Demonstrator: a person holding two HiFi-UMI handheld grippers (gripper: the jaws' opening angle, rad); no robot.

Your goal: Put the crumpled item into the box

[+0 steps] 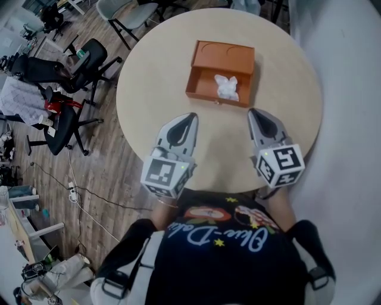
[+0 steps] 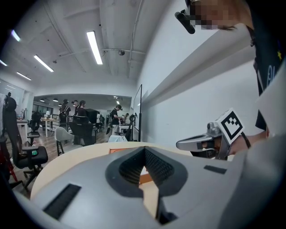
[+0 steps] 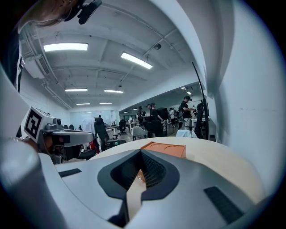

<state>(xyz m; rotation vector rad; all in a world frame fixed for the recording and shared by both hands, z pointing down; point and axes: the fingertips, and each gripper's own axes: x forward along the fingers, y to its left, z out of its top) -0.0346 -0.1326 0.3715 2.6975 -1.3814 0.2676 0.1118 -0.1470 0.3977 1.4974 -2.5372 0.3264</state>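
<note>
Both left tongs [image 1: 191, 115] and right tongs [image 1: 251, 112] sit closed, empty; crumpled white wad [image 1: 227, 87] lies in orange box [image 1: 203, 80].

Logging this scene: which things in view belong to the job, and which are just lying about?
Job: crumpled white paper, orange box holding it, left tool, right tool, round table.
Lying about: black office chairs, grey chair.

One box [image 1: 221, 59]; one crumpled item [image 1: 227, 87]; one table [image 1: 155, 89]; two grippers: left gripper [image 1: 191, 117], right gripper [image 1: 253, 112].
</note>
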